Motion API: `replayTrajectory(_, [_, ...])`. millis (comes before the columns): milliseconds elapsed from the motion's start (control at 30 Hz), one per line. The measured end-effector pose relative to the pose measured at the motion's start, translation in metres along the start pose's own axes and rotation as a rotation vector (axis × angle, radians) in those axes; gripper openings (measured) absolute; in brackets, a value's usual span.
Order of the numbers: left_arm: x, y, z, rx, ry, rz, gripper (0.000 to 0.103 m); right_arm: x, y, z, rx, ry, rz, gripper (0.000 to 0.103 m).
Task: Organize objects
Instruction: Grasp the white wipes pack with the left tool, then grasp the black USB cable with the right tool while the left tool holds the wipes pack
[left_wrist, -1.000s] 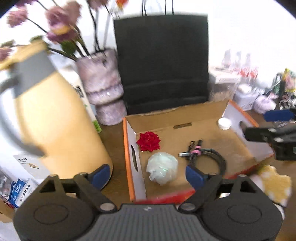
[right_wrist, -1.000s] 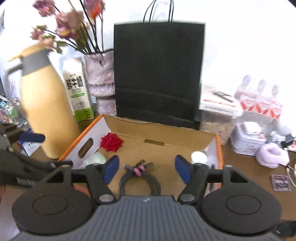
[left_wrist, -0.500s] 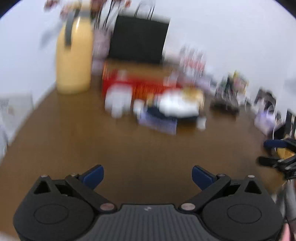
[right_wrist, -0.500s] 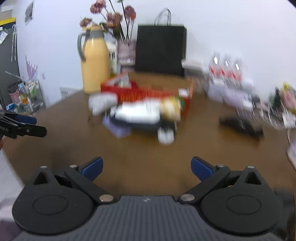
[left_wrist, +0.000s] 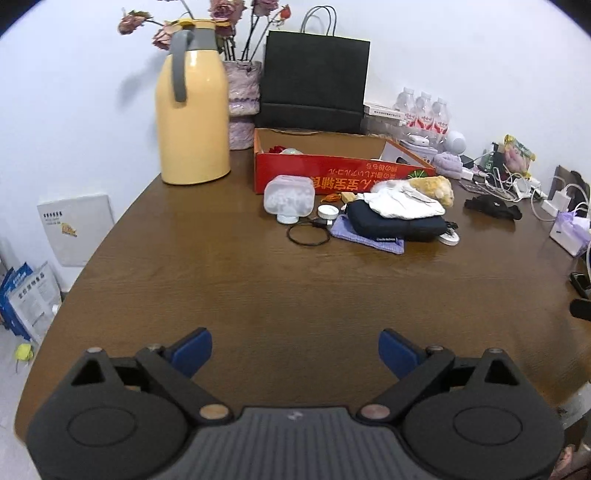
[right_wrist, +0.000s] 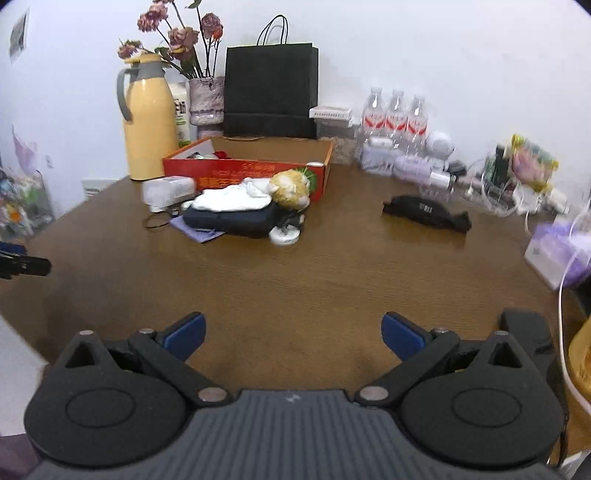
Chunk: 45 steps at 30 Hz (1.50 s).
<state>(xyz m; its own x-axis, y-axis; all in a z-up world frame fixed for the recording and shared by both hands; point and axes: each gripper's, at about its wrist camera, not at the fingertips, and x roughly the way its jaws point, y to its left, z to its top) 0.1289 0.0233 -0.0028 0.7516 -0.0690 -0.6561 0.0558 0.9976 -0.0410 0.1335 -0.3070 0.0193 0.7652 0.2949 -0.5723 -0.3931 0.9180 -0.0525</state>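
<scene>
A red cardboard box (left_wrist: 332, 173) (right_wrist: 236, 171) stands far back on the brown table, with a red flower and a pale ball just showing inside. In front of it lies a pile: a clear plastic container (left_wrist: 289, 194), a dark pouch (left_wrist: 395, 221) (right_wrist: 232, 219), a white cloth (left_wrist: 402, 203), a yellow plush toy (right_wrist: 290, 188), a thin black cable loop (left_wrist: 308, 233) and a purple cloth (left_wrist: 365, 238). My left gripper (left_wrist: 294, 352) is open over bare table at the near edge, holding nothing. My right gripper (right_wrist: 291, 334) is open too, wide and empty.
A yellow thermos jug (left_wrist: 192, 107), a flower vase (left_wrist: 242, 99) and a black paper bag (left_wrist: 314, 81) line the back wall. Water bottles (right_wrist: 395, 118), a black strap (right_wrist: 424, 212), chargers and cables (left_wrist: 517, 184) crowd the right side. The table's rounded edge (left_wrist: 92, 254) drops off at left.
Both grippers have pulled back from right over the box to the near edge of the table. The right jaws stand wider than a second ago. Nothing is held.
</scene>
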Motion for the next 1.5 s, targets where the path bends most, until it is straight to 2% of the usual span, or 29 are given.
replayTrajectory(67, [0.019,-0.003,0.008,0.024,-0.003,0.010,0.091,0.019,0.013,0.006,-0.069,-0.018,-0.067,0.103])
replayTrajectory(100, [0.028,-0.003,0.013,0.034,-0.010,0.010,0.085,0.029,0.018,0.010,-0.098,-0.029,-0.080,0.103])
replayTrajectory(233, [0.070,0.000,0.041,0.067,-0.017,0.009,0.076,0.075,0.028,0.032,-0.126,-0.045,-0.054,0.099])
replayTrajectory(333, [0.102,0.008,0.064,0.042,-0.025,0.009,0.076,0.104,0.029,0.050,-0.115,-0.059,-0.024,0.095])
replayTrajectory(400, [0.120,0.010,0.077,0.048,-0.035,0.004,0.077,0.123,0.031,0.064,-0.088,-0.049,0.001,0.080])
replayTrajectory(433, [0.129,0.011,0.084,0.051,-0.040,0.008,0.077,0.129,0.032,0.069,-0.078,-0.050,0.031,0.076])
replayTrajectory(500, [0.145,0.013,0.096,0.057,-0.054,-0.005,0.079,0.140,0.039,0.082,-0.065,-0.065,0.104,0.075])
replayTrajectory(567, [0.164,0.014,0.111,0.048,-0.039,-0.033,0.085,0.150,0.050,0.091,-0.082,-0.087,0.142,0.075])
replayTrajectory(633, [0.180,0.013,0.126,0.046,-0.029,-0.041,0.086,0.161,0.061,0.098,-0.113,-0.091,0.142,0.075])
replayTrajectory(700, [0.194,0.011,0.137,0.060,-0.033,-0.021,0.086,0.170,0.066,0.103,-0.136,-0.102,0.099,0.074])
replayTrajectory(767, [0.208,0.009,0.145,0.064,-0.011,0.002,0.086,0.176,0.061,0.102,-0.140,-0.102,0.037,0.074])
replayTrajectory(833, [0.218,0.009,0.148,0.079,0.016,0.002,0.084,0.179,0.045,0.098,-0.112,-0.078,0.023,0.074])
replayTrajectory(867, [0.220,0.009,0.148,0.087,0.021,-0.004,0.083,0.180,0.034,0.094,-0.083,-0.056,0.029,0.075])
replayTrajectory(900, [0.223,0.009,0.148,0.096,0.028,-0.010,0.077,0.182,0.023,0.090,-0.058,-0.032,0.035,0.075])
replayTrajectory(933, [0.225,0.008,0.147,0.104,0.036,-0.015,0.065,0.184,0.015,0.086,-0.039,-0.012,0.035,0.075])
replayTrajectory(1033, [0.220,0.010,0.148,0.088,0.029,-0.017,0.064,0.192,0.002,0.077,-0.013,0.019,0.013,0.074])
replayTrajectory(1133, [0.194,0.014,0.149,0.066,-0.034,-0.010,0.064,0.189,0.002,0.079,0.018,0.007,0.018,0.063])
replayTrajectory(1200, [0.167,0.021,0.149,0.046,-0.087,-0.021,0.064,0.182,0.011,0.082,0.013,-0.016,0.066,0.063])
replayTrajectory(1300, [0.138,0.031,0.142,0.013,-0.115,-0.003,0.065,0.174,0.039,0.087,-0.036,-0.056,0.165,0.063])
replayTrajectory(1433, [0.128,0.044,0.123,-0.003,-0.075,0.042,0.065,0.183,0.083,0.099,-0.120,-0.080,0.285,0.059])
replayTrajectory(1500, [0.129,0.050,0.117,-0.015,-0.048,0.065,0.065,0.198,0.105,0.108,-0.154,-0.063,0.304,0.050])
